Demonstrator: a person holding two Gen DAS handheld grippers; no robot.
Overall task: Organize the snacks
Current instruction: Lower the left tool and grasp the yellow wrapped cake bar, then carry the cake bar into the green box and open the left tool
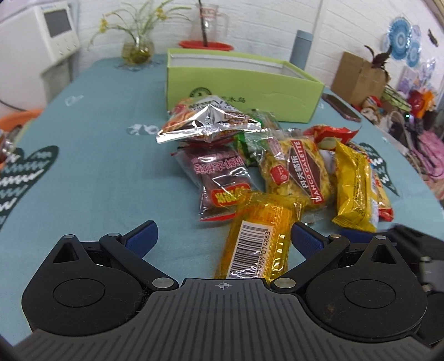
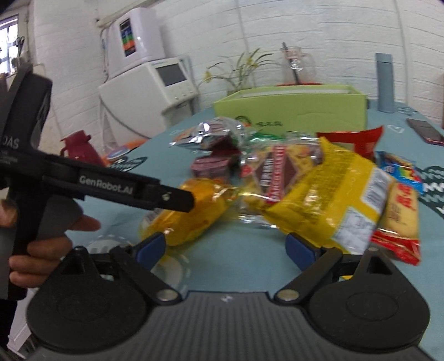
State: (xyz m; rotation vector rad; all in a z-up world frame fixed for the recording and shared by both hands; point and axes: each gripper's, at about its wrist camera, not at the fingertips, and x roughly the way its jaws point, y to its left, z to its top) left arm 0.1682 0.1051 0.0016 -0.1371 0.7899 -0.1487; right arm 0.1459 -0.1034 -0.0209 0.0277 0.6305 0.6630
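A pile of wrapped snacks lies on the teal tablecloth (image 1: 97, 166) in front of an open green box (image 1: 238, 83). My left gripper (image 1: 223, 238) is open, with an orange-yellow barcode packet (image 1: 258, 238) lying between its blue pads, near the right one. A maroon packet (image 1: 219, 180), a yellow Danco Galette packet (image 1: 299, 169) and a silver packet (image 1: 208, 122) lie beyond. My right gripper (image 2: 226, 247) is open, low over the cloth, between the orange-yellow packet (image 2: 191, 213) and a big yellow bag (image 2: 338, 200). The left gripper's body (image 2: 111, 186) crosses the right wrist view.
A phone (image 1: 341, 107) lies right of the box (image 2: 294, 108). A plant vase (image 1: 137, 50), a glass jug (image 1: 208, 25) and a grey-blue flask (image 2: 384, 82) stand behind it. A red kettle (image 2: 79, 147) and white appliances (image 2: 155, 91) stand off the table's left.
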